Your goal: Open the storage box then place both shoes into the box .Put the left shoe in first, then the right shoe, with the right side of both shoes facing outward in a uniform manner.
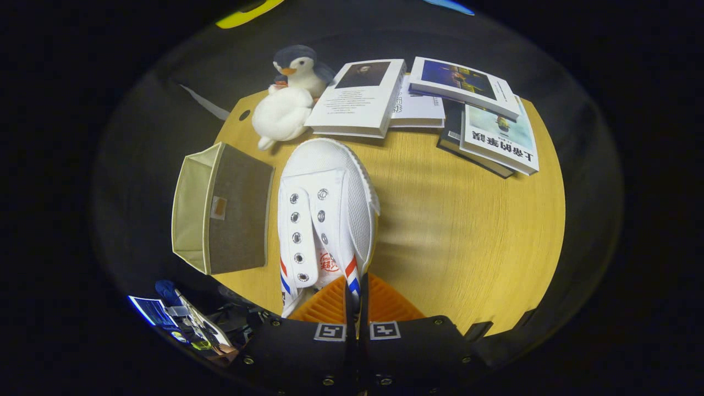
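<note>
The hand-held two-finger gripper [356,300] points forward and downward, and its two ribbed fingers [330,305] are closed almost together, pinching the thin side edge of the white canvas shoe [327,214].

Gripper [356,300]: two ribbed fingers [324,308] at lower centre of the frame
Finger mounts: black blocky housings, one on each side
Markings: square black-and-white tag atop each mount
Fasteners: small round silvery screws along housing edges
</note>
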Demonstrator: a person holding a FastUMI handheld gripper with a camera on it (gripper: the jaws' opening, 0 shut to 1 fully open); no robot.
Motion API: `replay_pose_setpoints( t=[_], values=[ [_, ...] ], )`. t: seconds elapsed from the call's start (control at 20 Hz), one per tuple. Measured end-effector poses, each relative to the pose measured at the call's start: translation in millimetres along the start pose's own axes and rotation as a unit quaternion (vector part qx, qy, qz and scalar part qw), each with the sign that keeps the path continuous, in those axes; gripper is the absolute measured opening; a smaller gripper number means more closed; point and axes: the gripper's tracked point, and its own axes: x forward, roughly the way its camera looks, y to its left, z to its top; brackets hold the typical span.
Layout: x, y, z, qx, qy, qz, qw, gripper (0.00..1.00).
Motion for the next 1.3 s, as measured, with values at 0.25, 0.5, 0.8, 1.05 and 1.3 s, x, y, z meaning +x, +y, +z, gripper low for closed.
replay_pose_setpoints(
  t=[0.25,0.5,0.8,1.05,1.3],
  values=[
    [-5.4,35.0,15.5,-0.030,-0.002,0.007,1.000,0.01],
    [-7.8,76.1,30.7,-0.063,-0.002,0.019,0.998,0.01],
    [-5.5,133.4,49.6,-0.098,0.003,0.041,0.994,0.01],
    [2.6,182.6,67.3,-0.124,0.006,0.053,0.991,0.02],
    [16.0,228.7,76.9,-0.150,0.016,0.061,0.987,0.02]
  ],
)
